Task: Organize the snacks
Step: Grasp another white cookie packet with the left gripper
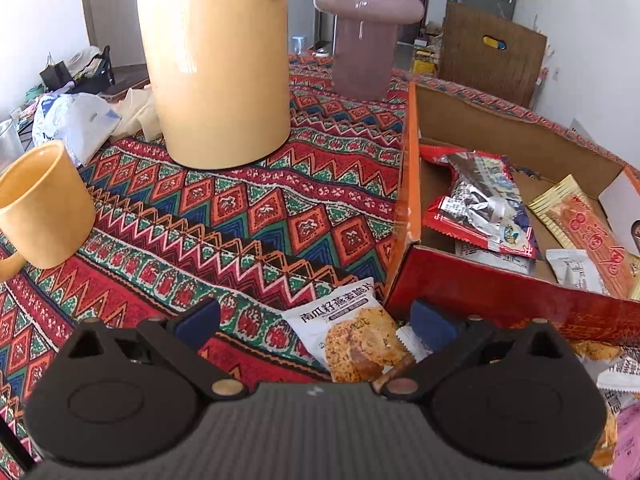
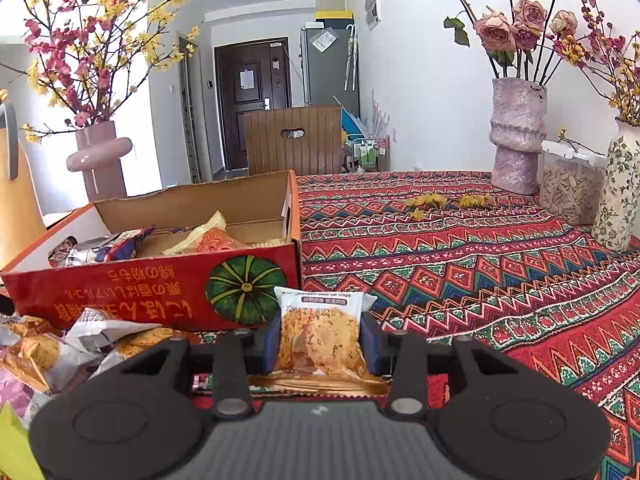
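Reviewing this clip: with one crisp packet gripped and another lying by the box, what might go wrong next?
1. The right tool squeezes the crisp packet by its sides; the crisps inside may crack.
2. The cardboard box has a raised front wall; a low carry could snag the packet on it.
3. The open left tool straddles a second packet tight against the box, so closing may nudge the box.

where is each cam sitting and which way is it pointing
Left wrist: on the left gripper, looking down at the tablecloth, yellow jug and a cracker packet; its fingers stand open.
Right wrist: on the right gripper, looking across the table toward the door; its fingers pinch a cracker packet.
Shared: the red snack box.
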`<move>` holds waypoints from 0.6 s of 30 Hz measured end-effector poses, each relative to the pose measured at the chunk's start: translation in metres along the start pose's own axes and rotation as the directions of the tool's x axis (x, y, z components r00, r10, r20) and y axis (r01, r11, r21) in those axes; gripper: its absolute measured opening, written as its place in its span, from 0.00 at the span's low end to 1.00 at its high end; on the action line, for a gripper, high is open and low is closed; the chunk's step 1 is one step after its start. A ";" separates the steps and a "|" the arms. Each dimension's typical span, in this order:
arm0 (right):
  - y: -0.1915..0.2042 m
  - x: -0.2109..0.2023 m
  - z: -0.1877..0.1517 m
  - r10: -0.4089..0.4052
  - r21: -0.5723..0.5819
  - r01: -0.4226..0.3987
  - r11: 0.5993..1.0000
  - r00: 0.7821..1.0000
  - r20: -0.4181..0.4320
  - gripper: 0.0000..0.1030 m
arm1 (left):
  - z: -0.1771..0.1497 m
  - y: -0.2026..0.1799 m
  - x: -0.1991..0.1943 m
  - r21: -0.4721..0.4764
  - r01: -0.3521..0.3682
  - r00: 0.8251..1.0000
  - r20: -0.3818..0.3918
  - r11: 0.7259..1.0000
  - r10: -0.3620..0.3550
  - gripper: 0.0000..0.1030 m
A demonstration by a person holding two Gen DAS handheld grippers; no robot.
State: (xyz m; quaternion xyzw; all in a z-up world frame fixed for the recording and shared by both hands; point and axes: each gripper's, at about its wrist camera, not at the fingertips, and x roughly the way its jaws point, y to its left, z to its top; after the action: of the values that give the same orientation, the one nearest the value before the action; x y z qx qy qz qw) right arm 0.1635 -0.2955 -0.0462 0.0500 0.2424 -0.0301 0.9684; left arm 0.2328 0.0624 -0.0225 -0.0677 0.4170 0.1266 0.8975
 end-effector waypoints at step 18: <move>0.000 -0.002 0.000 0.012 0.001 -0.012 1.000 1.000 0.008 0.39 | -0.022 0.016 -0.007 0.087 0.017 1.000 0.002 0.996 -0.017 0.45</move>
State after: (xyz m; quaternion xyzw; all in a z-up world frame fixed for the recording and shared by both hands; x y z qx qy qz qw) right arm 0.1620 -0.2951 -0.0449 0.0516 0.2385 -0.0248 0.9695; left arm 0.2074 0.0719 -0.0316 -0.0321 0.4205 0.1006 0.9011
